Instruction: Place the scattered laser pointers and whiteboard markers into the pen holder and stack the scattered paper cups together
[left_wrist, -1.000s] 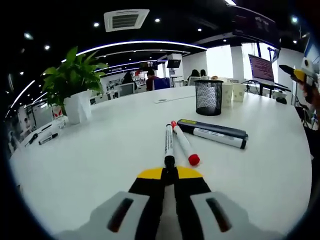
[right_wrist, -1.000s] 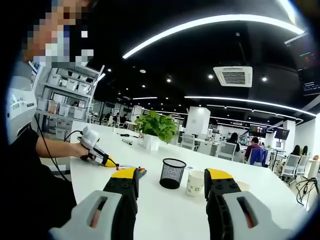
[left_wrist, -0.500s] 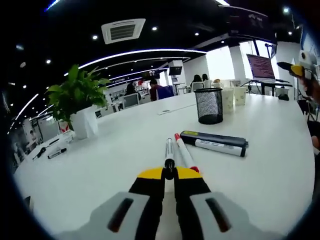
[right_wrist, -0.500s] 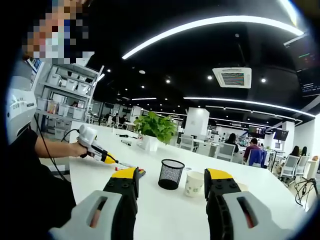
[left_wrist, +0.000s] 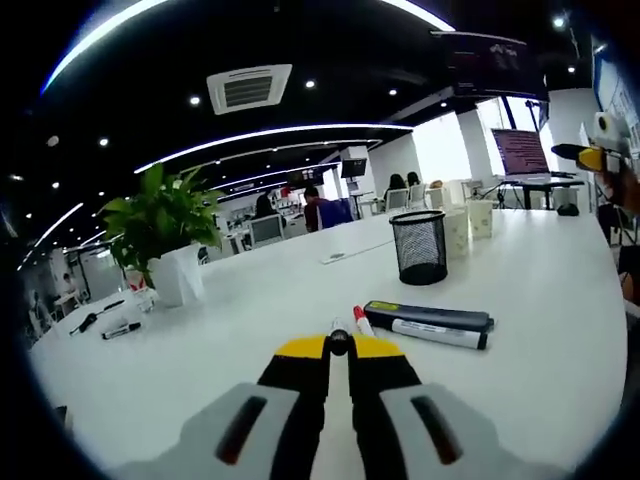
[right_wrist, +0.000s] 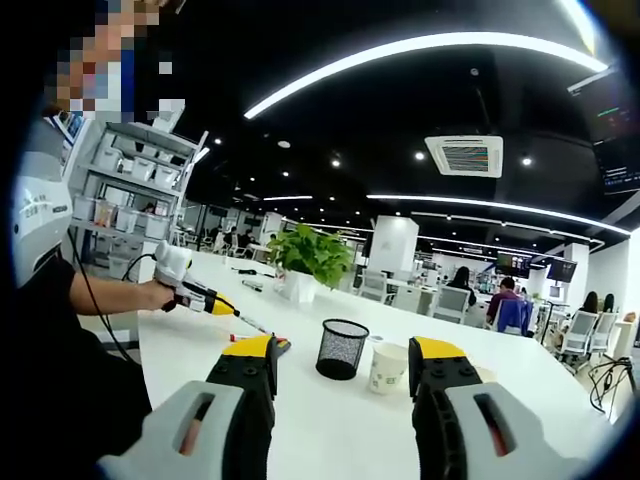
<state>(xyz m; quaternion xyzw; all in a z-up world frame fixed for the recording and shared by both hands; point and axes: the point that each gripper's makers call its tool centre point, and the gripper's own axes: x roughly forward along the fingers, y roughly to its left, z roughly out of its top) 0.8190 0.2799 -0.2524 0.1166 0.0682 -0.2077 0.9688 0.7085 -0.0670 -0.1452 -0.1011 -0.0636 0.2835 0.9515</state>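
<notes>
My left gripper is shut on a black whiteboard marker, which points away from me and is held off the white table. A red-capped marker lies just beyond the jaws. Right of it lies a dark laser pointer. The black mesh pen holder stands further back, with two paper cups behind it. In the right gripper view my right gripper hangs open above the table, facing the pen holder and a paper cup. The left gripper appears there in a hand.
A potted plant in a white pot stands at the back left, with loose black markers near it. A sheet of paper lies behind the holder. The person sits at the table's left edge in the right gripper view.
The left gripper has lifted the black marker off the table and tipped upward, so the marker now shows end-on. The right gripper has stayed put.
</notes>
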